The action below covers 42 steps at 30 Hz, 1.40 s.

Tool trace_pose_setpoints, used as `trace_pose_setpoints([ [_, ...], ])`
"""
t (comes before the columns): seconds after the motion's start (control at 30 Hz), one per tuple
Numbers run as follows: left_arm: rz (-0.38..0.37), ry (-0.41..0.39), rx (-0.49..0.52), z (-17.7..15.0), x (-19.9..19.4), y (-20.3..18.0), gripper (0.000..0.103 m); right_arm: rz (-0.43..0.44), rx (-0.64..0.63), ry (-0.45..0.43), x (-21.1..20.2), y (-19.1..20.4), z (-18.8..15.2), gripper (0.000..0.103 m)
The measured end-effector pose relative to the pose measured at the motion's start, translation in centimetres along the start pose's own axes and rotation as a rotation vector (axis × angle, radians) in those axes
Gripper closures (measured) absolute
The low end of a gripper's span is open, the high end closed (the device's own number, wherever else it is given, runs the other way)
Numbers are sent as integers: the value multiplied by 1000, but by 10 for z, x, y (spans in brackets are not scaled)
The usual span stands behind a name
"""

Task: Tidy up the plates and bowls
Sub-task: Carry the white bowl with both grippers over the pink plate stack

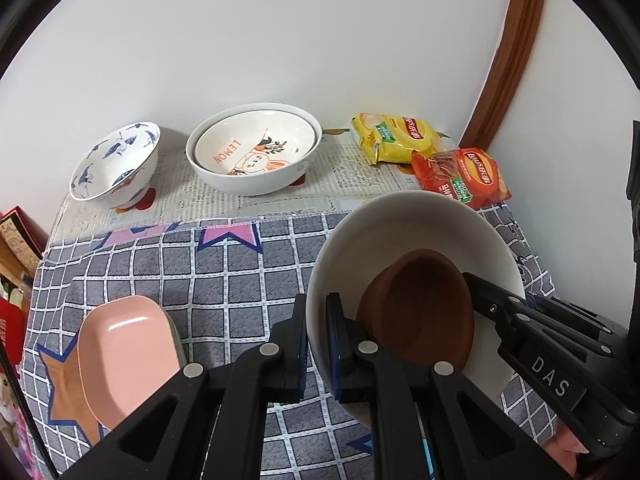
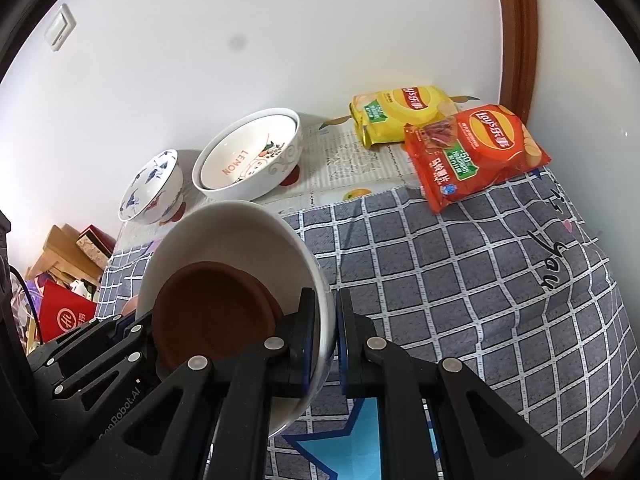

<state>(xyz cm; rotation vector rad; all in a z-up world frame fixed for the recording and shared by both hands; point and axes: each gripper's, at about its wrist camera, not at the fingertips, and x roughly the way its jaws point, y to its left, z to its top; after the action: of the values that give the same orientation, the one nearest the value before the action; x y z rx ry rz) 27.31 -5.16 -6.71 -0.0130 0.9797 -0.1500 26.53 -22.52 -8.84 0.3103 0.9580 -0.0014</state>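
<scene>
done: lemon bowl (image 1: 256, 152) nested, brown bowl (image 1: 420, 312) in white bowl (image 1: 400, 232) | left gripper (image 1: 316, 344), right gripper (image 2: 324, 344): both clamped on white bowl's rim | left: blue bowl (image 1: 116, 164), pink dish (image 1: 124, 356), maybe another beneath it

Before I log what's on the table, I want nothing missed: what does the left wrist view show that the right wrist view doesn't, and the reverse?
Only the left wrist view shows the pink rectangular dish on the checked cloth.

Only the right wrist view shows the wall switch and the cardboard boxes beside the table.

Both show the white bowl with a brown bowl inside, clamped on opposite rims by the left tongs and right tongs, plus the crane-pattern bowl, LEMON bowl and two Lay's bags.
</scene>
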Motion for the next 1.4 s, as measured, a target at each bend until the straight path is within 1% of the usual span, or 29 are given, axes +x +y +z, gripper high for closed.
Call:
trace_pose_setpoints([
  [1.07, 41, -15, -61, -6, -12, 56, 94, 55, -49, 26, 19, 57, -7, 93],
  [1.4, 49, -18, -82, -8, -16, 73, 94, 57, -77, 26, 20, 77, -7, 93],
])
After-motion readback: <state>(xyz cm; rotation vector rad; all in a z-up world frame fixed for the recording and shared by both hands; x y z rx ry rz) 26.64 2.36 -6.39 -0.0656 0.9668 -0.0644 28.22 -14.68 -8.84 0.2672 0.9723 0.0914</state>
